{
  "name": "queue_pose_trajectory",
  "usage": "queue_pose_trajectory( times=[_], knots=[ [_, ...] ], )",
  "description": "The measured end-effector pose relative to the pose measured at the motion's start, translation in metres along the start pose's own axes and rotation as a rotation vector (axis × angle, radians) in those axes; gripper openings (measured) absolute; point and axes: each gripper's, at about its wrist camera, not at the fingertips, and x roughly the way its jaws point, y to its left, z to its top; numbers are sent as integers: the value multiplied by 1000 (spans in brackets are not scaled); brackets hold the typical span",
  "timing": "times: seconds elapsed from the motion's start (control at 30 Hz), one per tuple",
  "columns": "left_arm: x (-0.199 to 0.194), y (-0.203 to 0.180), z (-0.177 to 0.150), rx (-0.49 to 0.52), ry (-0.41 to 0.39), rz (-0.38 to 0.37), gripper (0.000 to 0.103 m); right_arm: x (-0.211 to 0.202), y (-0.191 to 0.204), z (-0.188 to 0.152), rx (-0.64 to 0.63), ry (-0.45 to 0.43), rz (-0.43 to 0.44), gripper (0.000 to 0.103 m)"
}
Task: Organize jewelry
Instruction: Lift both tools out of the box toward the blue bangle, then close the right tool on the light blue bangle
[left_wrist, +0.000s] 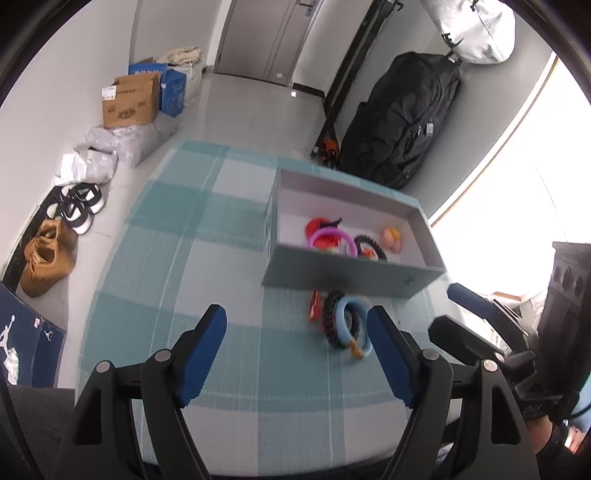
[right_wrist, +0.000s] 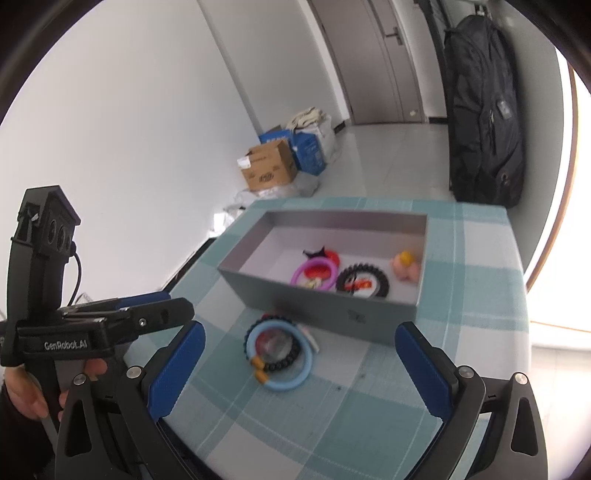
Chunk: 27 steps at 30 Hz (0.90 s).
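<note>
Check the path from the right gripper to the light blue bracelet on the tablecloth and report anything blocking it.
Nothing visible blocks it. The right gripper is open, with only bare tablecloth before the light blue bracelet. The bracelet overlaps a black beaded bracelet, so they may lift together. The grey box stands just beyond.

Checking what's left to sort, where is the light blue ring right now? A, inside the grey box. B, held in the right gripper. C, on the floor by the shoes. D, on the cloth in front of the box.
D: the blue ring lies on the checked cloth just outside the box wall, and both grippers are open and empty.
</note>
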Motion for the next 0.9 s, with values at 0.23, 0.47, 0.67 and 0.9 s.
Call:
queue_pose_trajectory(
  times=[0.23, 0.47, 0.67, 0.9],
  knots=[
    [4, 17, 1, -75, 12, 9, 75, 22, 4, -12, -16, 108, -4, 103],
    [4, 23, -2, -96, 12, -2, 75, 39, 11, -19, -40, 161, 9, 103],
    [3, 27, -4, -95, 17, -17, 75, 52, 12, -16, -22, 175, 30, 97],
    [6, 34, -3, -135, 42, -47, 75, 67, 14, -14, -47, 185, 17, 77]
  ],
)
